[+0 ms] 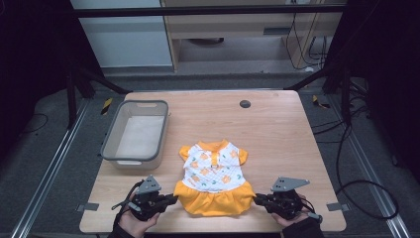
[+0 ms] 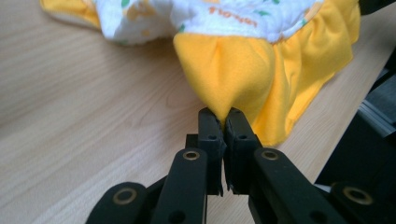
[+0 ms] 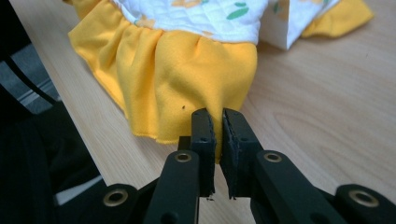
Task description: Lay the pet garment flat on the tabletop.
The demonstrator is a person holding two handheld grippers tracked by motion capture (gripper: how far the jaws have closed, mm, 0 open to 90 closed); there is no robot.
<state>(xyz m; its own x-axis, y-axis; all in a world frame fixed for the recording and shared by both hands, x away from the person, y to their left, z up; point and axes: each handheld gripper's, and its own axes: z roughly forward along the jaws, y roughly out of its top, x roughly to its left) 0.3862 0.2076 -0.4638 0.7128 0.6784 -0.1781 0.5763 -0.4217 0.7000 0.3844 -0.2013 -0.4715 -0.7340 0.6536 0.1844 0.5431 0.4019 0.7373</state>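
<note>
A small dress point(image 1: 214, 176), white with orange prints and a yellow ruffled skirt, lies flat on the wooden table point(image 1: 277, 134), collar toward the far side. My left gripper point(image 1: 173, 198) pinches the skirt's left corner; in the left gripper view its jaws point(image 2: 224, 122) are shut on the yellow fabric point(image 2: 229, 70). My right gripper point(image 1: 255, 199) pinches the skirt's right corner, and in the right gripper view it point(image 3: 217, 122) is shut on the yellow ruffle point(image 3: 187, 70). A hand holds each gripper at the table's near edge.
A grey plastic bin point(image 1: 135, 132) stands empty at the table's left side, beyond my left gripper. A small dark round cap point(image 1: 244, 103) sits in the tabletop near the far edge. Cables point(image 1: 356, 163) run over the floor at the right.
</note>
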